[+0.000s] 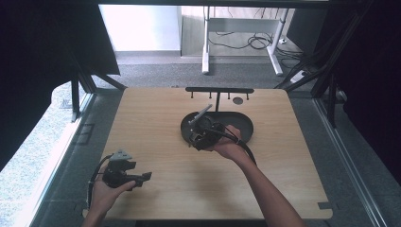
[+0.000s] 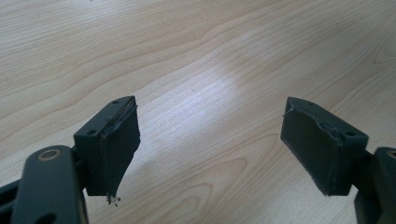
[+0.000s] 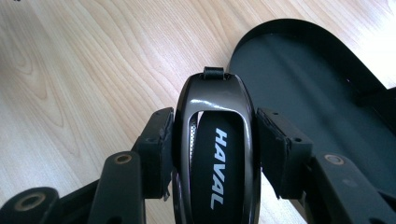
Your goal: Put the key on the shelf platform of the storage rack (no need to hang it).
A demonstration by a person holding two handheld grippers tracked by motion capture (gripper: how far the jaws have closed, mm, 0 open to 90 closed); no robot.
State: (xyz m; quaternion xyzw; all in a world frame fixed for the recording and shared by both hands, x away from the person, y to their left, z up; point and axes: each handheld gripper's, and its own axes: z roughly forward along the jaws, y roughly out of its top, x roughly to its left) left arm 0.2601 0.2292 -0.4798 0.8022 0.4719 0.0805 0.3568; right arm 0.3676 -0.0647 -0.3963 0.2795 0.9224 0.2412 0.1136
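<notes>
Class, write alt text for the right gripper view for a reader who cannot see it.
The right gripper clamps a glossy black car key fob marked HAVAL between its two jaws. Behind it lie a pale wooden table and, to the upper right, a black oval tray.

The table is pale wood with a visible grain, smooth, with a soft sheen where light falls. The key fob looks like glossy dark plastic that mirrors the light, with white "HAVAL" lettering. The oval tray is matt black and smooth. The right gripper has dull black pads; the left gripper has matt pads, rough and frayed at the edges.
</notes>
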